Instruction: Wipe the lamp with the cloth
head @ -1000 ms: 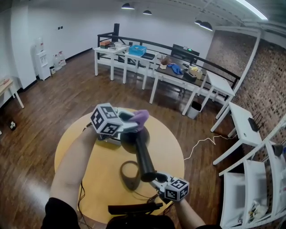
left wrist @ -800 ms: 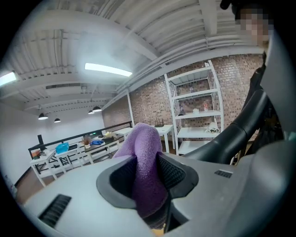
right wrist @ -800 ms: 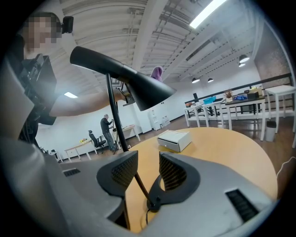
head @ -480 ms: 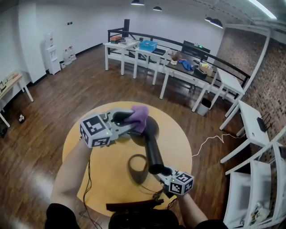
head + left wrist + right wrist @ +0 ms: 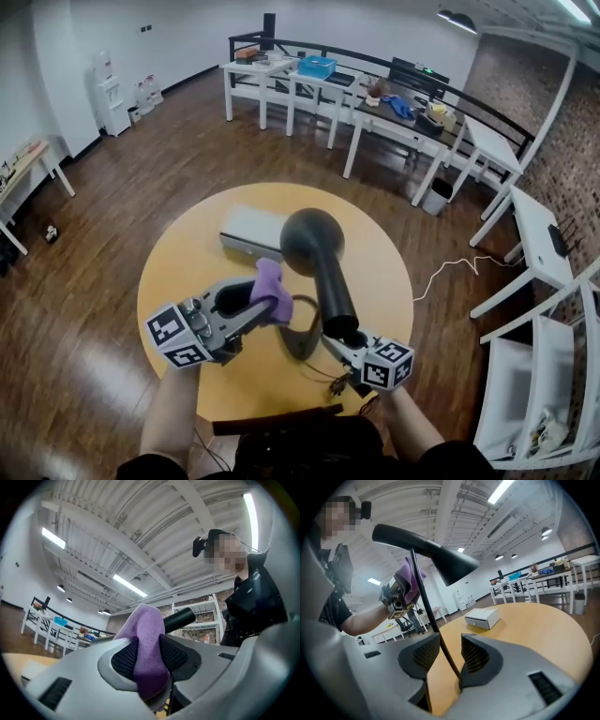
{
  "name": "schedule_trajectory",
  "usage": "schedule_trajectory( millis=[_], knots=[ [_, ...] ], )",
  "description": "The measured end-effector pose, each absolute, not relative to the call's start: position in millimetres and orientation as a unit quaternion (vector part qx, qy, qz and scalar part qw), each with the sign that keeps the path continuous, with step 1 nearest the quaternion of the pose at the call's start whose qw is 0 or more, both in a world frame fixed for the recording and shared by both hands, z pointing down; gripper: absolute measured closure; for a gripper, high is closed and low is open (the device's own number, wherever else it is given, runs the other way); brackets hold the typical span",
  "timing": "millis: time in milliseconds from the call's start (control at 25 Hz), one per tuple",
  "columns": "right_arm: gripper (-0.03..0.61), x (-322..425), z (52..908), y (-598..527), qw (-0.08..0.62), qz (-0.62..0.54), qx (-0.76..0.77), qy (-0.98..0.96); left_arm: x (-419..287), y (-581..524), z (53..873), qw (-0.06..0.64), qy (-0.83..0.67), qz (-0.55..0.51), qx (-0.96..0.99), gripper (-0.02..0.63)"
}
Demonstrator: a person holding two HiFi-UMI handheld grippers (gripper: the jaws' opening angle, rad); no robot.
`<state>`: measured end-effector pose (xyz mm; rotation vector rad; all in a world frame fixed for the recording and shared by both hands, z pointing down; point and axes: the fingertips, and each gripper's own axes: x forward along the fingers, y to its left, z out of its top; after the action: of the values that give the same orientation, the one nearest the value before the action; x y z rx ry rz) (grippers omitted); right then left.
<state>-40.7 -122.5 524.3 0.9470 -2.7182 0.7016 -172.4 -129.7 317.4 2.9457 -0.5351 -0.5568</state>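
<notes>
1. Near the middle of the round yellow surface, a black lamp is sitting with its shade pointing toward 12 o'clock. Its thick neck is running down toward 5 o'clock.
2. At 7 o'clock from the shade, the left tongs are pinching a purple cloth. The fabric is filling the gap between both pads and bunching out past the tips. These tongs have just been easing a little wider.
3. The cloth is hanging at 9 o'clock of the neck, near it but apart from it.
4. At the 5 o'clock end of the neck, the right tongs are standing spread. The lamp's thin stem is passing between their pads.
5. A white box is lying just beside the shade, at its 9 o'clock.
</notes>
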Motion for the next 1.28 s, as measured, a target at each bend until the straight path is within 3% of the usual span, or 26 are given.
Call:
schedule_trajectory(
  millis=[360,720,1280],
  knots=[
    [0.428,-22.9,522.0,-117.5,0.086,0.238,0.34,-0.906,-106.2,-124.4,358.6,0.064,-0.187,-0.171,0.965,0.483],
    [0.428,-18.1,527.9,-109.1,0.085,0.248,0.341,-0.903,-101.6,-123.3,384.8,0.088,-0.17,-0.147,0.97,0.482],
    [0.428,4.7,533.9,-95.0,0.096,0.264,0.355,-0.892,-93.7,-119.5,510.5,0.182,-0.201,-0.035,0.962,0.482]
  ],
)
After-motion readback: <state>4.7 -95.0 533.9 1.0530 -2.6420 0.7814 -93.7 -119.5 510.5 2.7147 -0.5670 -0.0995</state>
